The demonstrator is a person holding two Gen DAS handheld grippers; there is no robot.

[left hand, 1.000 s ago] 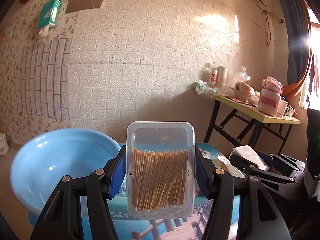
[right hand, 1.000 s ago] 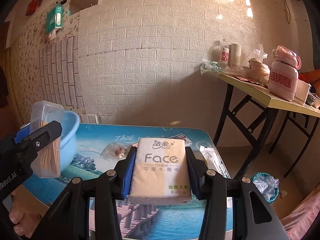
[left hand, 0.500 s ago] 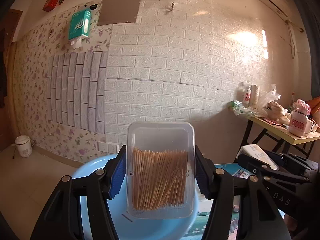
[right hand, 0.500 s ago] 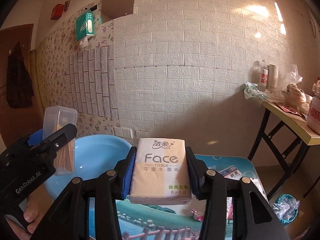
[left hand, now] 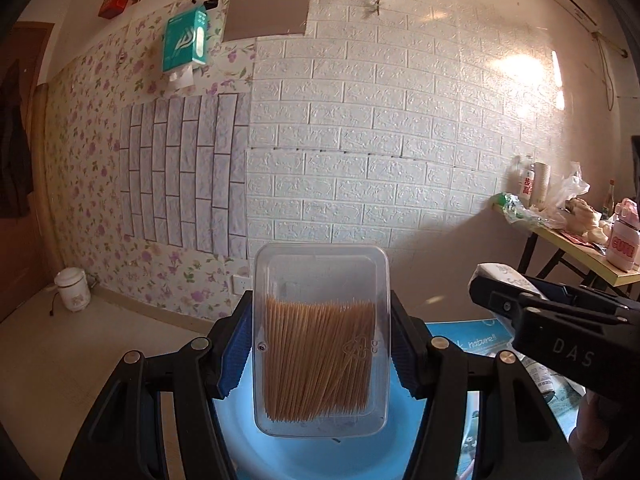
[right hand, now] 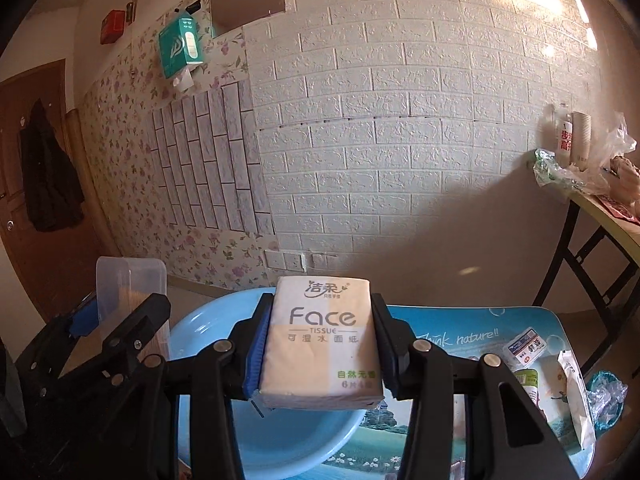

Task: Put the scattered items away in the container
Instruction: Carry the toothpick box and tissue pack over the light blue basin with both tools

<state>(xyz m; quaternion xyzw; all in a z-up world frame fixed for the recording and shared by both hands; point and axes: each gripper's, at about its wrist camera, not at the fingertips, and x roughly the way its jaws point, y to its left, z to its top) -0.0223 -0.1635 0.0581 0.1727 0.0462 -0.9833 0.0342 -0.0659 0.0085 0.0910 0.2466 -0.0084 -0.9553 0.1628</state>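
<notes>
My left gripper (left hand: 321, 344) is shut on a clear plastic box of toothpicks (left hand: 320, 344), held upright above the light blue basin (left hand: 320, 456). My right gripper (right hand: 320, 344) is shut on a tissue pack (right hand: 320, 344) printed "Face", held over the basin (right hand: 296, 440) near its right rim. In the right wrist view the left gripper (right hand: 120, 320) with the toothpick box (right hand: 128, 284) shows at the left. In the left wrist view the right gripper's fingers (left hand: 540, 316) and the tissue pack (left hand: 500, 274) come in from the right.
The basin stands on a low table (right hand: 460, 340) with a blue landscape print. Small packets (right hand: 572, 392) lie at its right end. A yellow folding table (right hand: 600, 208) with bottles and bags stands at the right. A brick-pattern wall is behind.
Both grippers have moved left and upward with their loads, from over the table to above the basin. The view has swung toward the left wall.
</notes>
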